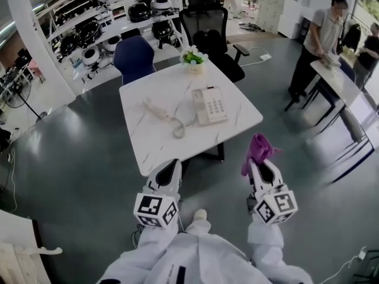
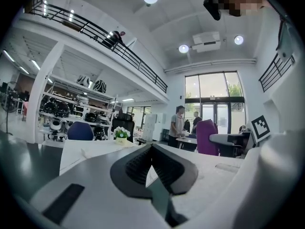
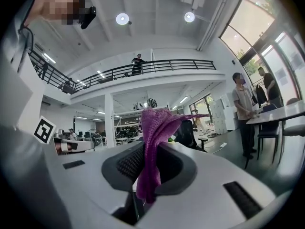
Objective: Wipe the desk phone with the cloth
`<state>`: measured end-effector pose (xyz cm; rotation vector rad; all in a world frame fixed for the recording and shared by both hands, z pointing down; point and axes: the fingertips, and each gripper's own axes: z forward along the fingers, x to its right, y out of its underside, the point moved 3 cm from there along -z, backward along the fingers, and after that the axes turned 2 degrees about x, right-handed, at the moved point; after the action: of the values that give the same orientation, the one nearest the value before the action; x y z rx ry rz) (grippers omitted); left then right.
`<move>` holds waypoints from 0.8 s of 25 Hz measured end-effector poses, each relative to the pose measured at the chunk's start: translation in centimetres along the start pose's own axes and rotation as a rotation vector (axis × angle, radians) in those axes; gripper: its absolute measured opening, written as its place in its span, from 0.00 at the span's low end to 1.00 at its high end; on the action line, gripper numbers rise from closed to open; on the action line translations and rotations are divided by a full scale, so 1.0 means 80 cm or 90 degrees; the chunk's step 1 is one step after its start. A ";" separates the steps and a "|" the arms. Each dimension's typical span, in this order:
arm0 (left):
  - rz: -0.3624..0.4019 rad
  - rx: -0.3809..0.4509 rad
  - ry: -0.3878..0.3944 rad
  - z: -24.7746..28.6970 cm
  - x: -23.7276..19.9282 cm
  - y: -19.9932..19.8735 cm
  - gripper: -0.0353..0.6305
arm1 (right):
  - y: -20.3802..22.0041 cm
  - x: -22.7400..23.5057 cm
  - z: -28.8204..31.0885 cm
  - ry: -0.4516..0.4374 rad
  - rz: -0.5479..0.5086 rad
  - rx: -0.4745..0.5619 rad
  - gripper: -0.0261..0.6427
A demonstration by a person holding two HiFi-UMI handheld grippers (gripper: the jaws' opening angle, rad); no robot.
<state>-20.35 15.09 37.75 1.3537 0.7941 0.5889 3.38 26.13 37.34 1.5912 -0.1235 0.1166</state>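
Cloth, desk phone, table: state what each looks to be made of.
Cloth: purple knit or microfibre fabric, probably; looped weave, limp folds.
Desk phone: cream moulded plastic, matte, likely.
Table: white marble-look top, grey veins; stone or laminate, can't tell.

The table (image 1: 160, 147) stands at twelve o'clock from the person. Reckoned from its middle, the desk phone (image 1: 210, 106) lies on it at two o'clock. The handset (image 1: 155, 108) lies off the cradle at ten, with the cord (image 1: 177, 126) between them, and a potted plant (image 1: 193, 58) stands at the far edge at twelve. Beyond that edge the left chair (image 1: 135, 57) stands at eleven and the right chair (image 1: 207, 31) at one, with shelves (image 1: 112, 22) behind. The left gripper (image 1: 170, 169) hangs just before the near edge at six. The right gripper (image 1: 260, 165), off the table at four, has the cloth (image 1: 259, 148) between its jaws. A second table (image 1: 343, 84) stands well apart at three.
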 end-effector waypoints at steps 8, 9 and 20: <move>-0.005 0.008 0.028 0.080 -0.040 -0.013 0.05 | -0.006 0.027 0.074 0.016 -0.009 -0.001 0.10; -0.005 0.008 0.030 0.089 -0.044 -0.013 0.05 | -0.006 0.030 0.082 0.017 -0.009 0.001 0.10; -0.017 -0.003 0.031 0.136 -0.072 -0.003 0.05 | 0.006 0.048 0.132 0.015 0.002 -0.004 0.10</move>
<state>-15.39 3.85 38.73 1.3266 0.8485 0.6044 7.05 15.50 38.14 1.5829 -0.1080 0.1372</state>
